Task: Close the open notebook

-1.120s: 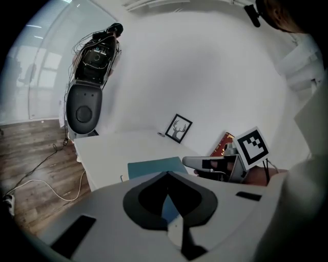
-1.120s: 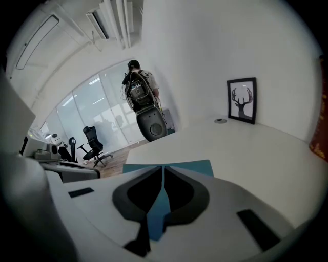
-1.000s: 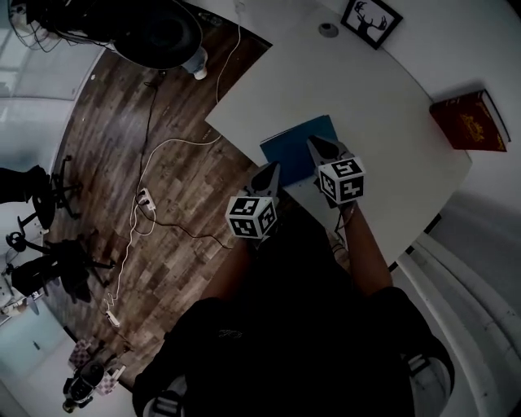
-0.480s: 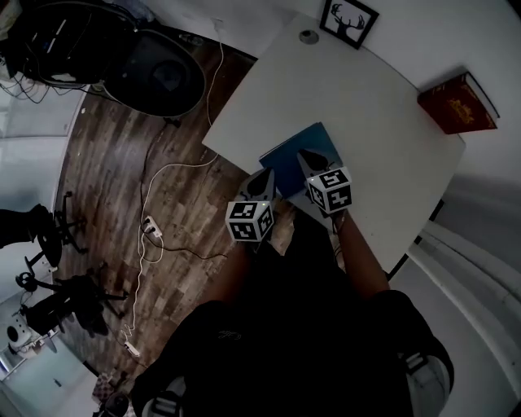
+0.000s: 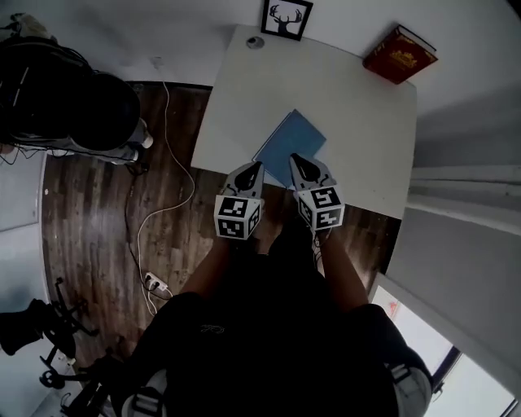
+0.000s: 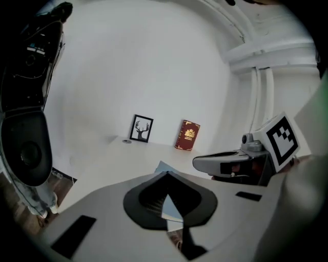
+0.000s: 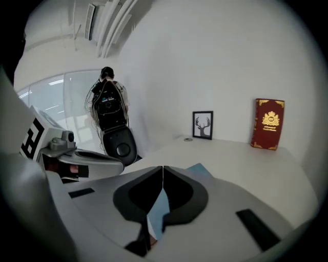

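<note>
A blue notebook [image 5: 289, 147] lies shut and flat on the white table [image 5: 358, 122], near its front edge. My left gripper [image 5: 252, 168] hovers just short of the notebook's near left corner, shut and empty. My right gripper [image 5: 297, 160] hangs over the notebook's near edge; its jaws are closing, tips together, with nothing between them. In the left gripper view the notebook [image 6: 163, 166] peeks past the left gripper [image 6: 166, 174], with the right gripper [image 6: 225, 162] alongside. In the right gripper view the notebook [image 7: 199, 169] shows beyond the right gripper [image 7: 162, 168].
A red book [image 5: 400, 54] stands at the table's far right corner. A framed deer picture [image 5: 286, 18] and a small round thing [image 5: 256, 42] sit at the far left. A black chair [image 5: 73, 110] and a white cable [image 5: 163, 212] occupy the wooden floor to the left.
Both grippers have lifted and drawn back from over the notebook toward its near edge. The head view has swung round; the notebook stays flat on the table.
</note>
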A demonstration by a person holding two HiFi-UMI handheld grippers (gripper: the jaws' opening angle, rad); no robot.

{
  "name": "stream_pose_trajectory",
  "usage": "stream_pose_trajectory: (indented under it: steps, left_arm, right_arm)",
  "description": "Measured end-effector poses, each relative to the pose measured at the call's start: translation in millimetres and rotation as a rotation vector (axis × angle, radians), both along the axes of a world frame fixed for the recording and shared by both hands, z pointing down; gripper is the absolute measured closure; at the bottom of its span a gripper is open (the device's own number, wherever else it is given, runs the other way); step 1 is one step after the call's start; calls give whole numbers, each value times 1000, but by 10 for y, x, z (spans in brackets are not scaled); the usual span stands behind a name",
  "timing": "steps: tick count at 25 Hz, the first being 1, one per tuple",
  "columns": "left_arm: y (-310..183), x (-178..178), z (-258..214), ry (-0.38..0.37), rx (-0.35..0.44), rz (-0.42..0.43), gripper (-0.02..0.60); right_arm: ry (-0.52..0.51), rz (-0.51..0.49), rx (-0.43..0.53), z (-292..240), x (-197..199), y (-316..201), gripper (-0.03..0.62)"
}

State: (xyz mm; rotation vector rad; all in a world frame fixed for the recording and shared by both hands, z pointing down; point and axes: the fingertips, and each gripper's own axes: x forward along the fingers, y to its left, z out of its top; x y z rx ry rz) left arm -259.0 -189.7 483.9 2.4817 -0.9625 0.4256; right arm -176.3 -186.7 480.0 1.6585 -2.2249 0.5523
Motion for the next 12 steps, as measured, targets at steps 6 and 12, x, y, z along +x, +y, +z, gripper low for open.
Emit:
stream_pose_trajectory:
  steps: [6,12]
  left_arm:
    - [406,-28,-307,28,70,127,580]
    - [845,155,-530,35,121,196,580]
  right_arm:
    - [42,166,117,-494,-18,581,571]
    - [74,233,172,-815,151,1145,571]
